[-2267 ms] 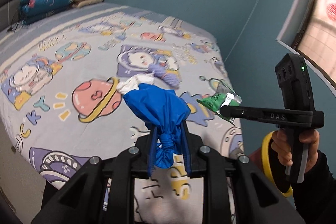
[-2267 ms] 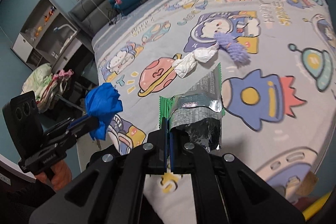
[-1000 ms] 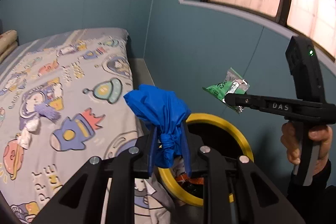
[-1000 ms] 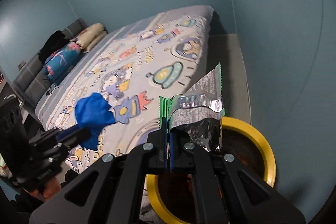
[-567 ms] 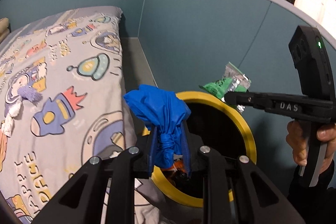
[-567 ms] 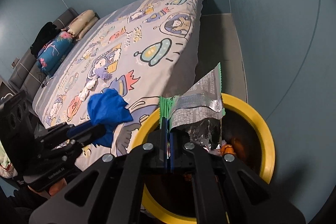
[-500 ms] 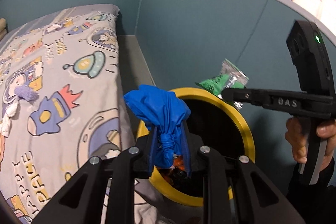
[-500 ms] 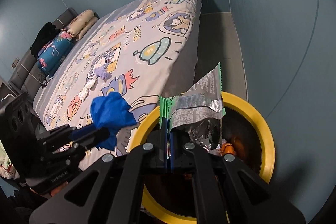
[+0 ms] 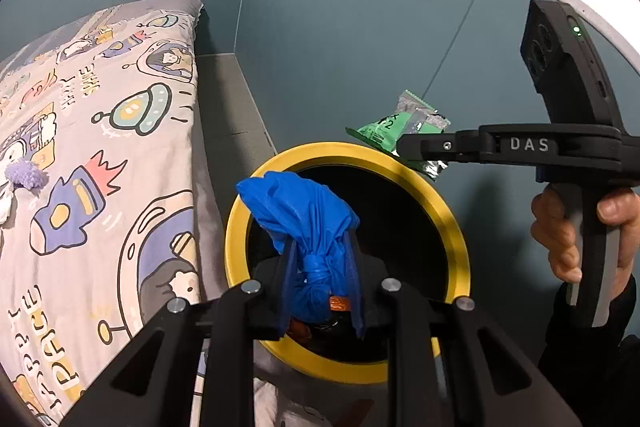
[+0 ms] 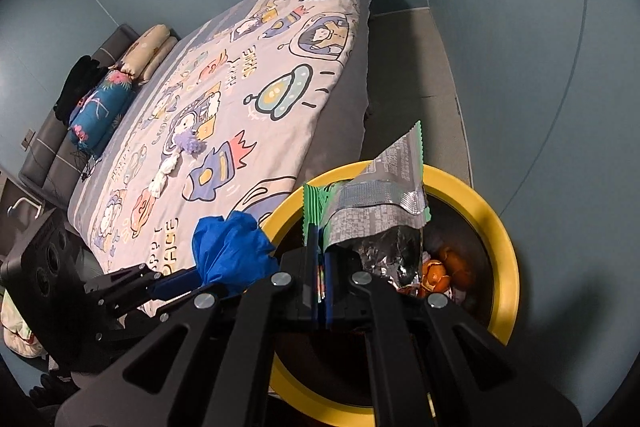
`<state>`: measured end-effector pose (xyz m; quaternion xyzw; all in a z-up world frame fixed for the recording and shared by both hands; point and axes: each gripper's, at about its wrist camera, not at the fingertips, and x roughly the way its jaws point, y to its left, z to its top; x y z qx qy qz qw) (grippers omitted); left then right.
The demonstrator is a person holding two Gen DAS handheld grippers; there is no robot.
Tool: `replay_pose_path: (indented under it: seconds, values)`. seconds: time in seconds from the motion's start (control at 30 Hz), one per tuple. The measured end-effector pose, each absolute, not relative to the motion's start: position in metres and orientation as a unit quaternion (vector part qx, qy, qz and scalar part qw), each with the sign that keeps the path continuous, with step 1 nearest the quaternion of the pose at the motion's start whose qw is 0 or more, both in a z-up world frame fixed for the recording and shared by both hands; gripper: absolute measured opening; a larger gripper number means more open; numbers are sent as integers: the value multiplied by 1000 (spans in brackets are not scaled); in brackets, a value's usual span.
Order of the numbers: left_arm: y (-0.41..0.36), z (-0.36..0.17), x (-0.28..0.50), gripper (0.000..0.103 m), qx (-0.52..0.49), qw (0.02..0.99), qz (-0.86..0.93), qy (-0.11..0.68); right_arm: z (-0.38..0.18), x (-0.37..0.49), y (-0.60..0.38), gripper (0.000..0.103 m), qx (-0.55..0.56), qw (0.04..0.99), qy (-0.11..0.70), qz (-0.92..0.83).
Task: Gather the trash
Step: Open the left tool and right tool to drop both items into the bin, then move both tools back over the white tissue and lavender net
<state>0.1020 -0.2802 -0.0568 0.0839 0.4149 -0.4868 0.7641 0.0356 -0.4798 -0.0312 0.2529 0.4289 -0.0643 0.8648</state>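
**Both hands over the bin, ready to drop**

Teal walls close in a narrow gap beside the bed, where a yellow-rimmed bin [image 9: 452, 223] stands on the floor. Above its mouth, the left gripper [image 9: 320, 267] is clamped on a knotted blue plastic bag [image 9: 300, 211]. The right gripper [image 10: 320, 259] pinches a green foil snack wrapper [image 10: 380, 203] over the near rim. Orange peel [image 10: 440, 269] already lies inside. By my reading this is the drop step: next, both jaws should part so each piece falls within the rim. A purple fluffy scrap [image 10: 188, 141] and white tissues [image 10: 162, 175] lie on the cartoon bedspread [image 10: 280, 75], probably next to collect.
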Motion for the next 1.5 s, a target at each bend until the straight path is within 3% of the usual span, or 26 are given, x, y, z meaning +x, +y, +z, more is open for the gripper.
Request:
replay_pose_path:
  seconds: [0.37, 0.53, 0.57, 0.63, 0.67, 0.73, 1.13, 1.5]
  values:
    - [-272, -51, 98, 44, 71, 758, -504, 407, -29, 31, -488, 3, 271, 855, 434, -86]
    - [-257, -42, 105, 44, 51, 768, -495, 404, -25, 33, -484, 4, 273, 853, 437, -85]
    - [-252, -39, 109, 44, 46, 771, -490, 404, -25, 34, -483, 7, 276, 852, 438, -84]
    - [-241, -33, 118, 44, 36, 781, -478, 401, -25, 33, -482, 49, 281, 850, 438, -86]
    - [-236, -30, 120, 44, 33, 785, -474, 399, -25, 33, -481, 52, 279, 850, 437, -91]
    - [-225, -23, 128, 44, 23, 795, -462, 392, -21, 32, -476, 43, 260, 854, 437, -109]
    - [-151, -7, 169, 46, -21, 840, -389, 377, 0, 45, -457, 49, 239, 874, 412, -97]
    - [-67, -28, 228, 51, -44, 877, -290, 381, 8, 135, -386, 50, 154, 910, 384, -3]
